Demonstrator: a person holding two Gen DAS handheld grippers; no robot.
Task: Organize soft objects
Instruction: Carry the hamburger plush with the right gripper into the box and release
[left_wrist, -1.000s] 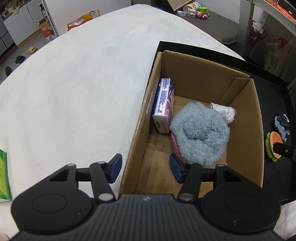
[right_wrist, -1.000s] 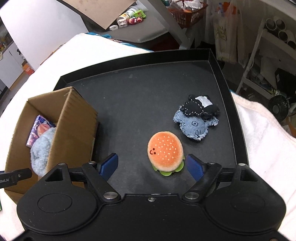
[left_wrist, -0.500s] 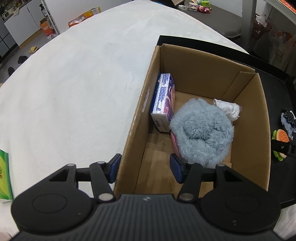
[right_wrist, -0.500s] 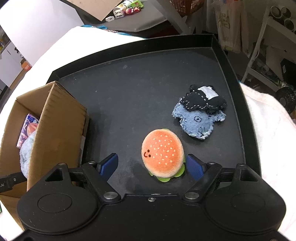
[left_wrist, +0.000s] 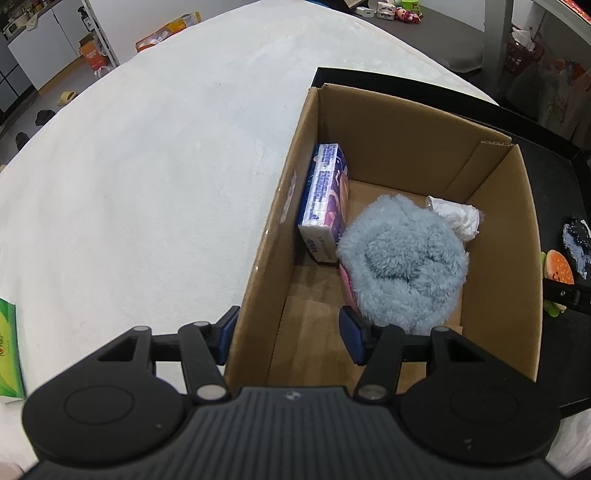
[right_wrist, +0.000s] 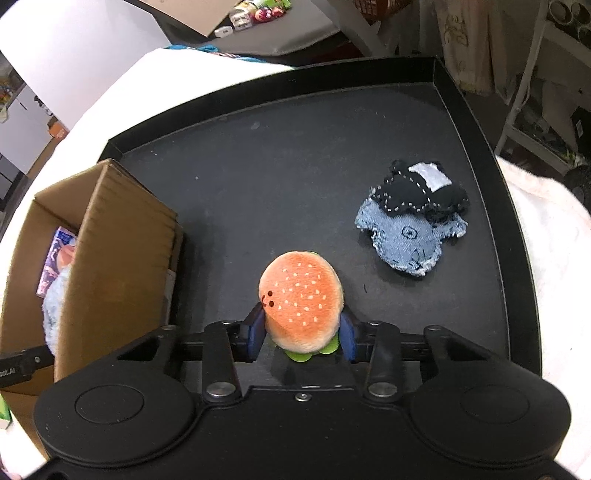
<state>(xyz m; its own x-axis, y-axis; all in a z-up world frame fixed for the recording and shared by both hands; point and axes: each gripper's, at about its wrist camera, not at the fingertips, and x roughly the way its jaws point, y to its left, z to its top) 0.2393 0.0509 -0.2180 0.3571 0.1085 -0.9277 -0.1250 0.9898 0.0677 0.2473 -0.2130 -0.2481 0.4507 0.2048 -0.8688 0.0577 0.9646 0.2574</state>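
An orange burger plush (right_wrist: 301, 299) with green felt lettuce sits on the black tray (right_wrist: 295, 177). My right gripper (right_wrist: 302, 332) is closing on it, and its blue pads touch both of its sides. A denim and black fabric toy (right_wrist: 406, 236) lies to the right on the tray. The cardboard box (left_wrist: 406, 107) holds a fluffy blue-grey plush (left_wrist: 402, 266), a purple tissue pack (left_wrist: 327, 199) and a crumpled white piece (left_wrist: 458, 218). My left gripper (left_wrist: 290, 334) hangs open astride the box's near left wall, gripping nothing.
The box stands on the tray's left part, on a white padded tabletop (left_wrist: 147, 166). A green packet (left_wrist: 7, 354) lies at the table's left edge. Shelves, a stand and clutter crowd the room beyond the tray's right side.
The right gripper's jaws have drawn in from wide apart onto the burger plush, after sinking a little toward it. The left gripper has stayed over the box edge.
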